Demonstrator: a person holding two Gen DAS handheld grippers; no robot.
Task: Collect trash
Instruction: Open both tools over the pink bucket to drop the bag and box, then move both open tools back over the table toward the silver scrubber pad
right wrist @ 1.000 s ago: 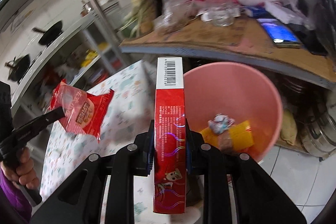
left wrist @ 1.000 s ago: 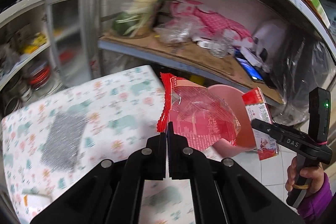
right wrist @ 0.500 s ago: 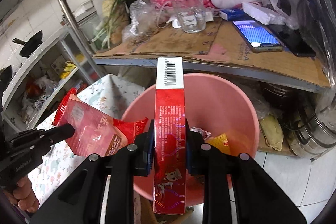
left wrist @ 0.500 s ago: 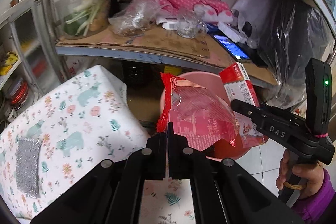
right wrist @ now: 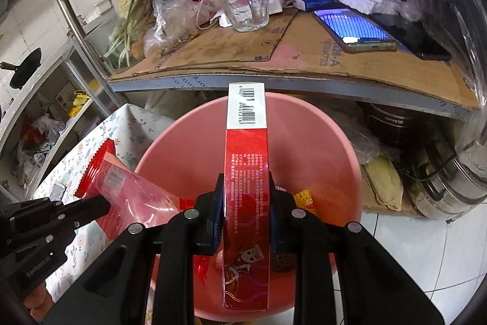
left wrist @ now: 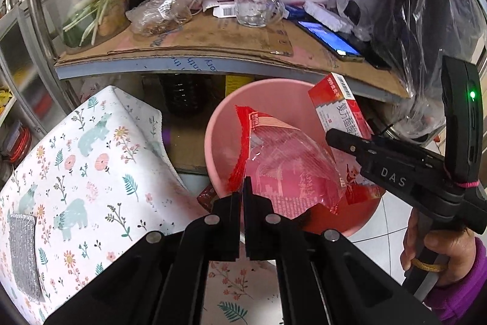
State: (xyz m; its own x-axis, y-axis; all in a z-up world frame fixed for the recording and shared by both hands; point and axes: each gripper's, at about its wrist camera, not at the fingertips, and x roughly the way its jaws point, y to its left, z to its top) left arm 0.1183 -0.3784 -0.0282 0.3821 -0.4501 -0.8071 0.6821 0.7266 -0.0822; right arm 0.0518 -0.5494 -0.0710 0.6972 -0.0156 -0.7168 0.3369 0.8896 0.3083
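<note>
A lived-in home kitchen or pantry corner — white tiled walls and floor, steel shelving [right wrist: 91, 51] at ten o'clock with a black pan [right wrist: 26, 72], green onions [left wrist: 91, 8] at eleven o'clock. Cardboard [right wrist: 274, 51] lines the shelf at twelve o'clock, holding a glass mug [right wrist: 246, 5] and phone [right wrist: 356, 29]; steel pots [right wrist: 450, 191] sit at three o'clock — a floral tablecloth [left wrist: 76, 172] at eight.
</note>
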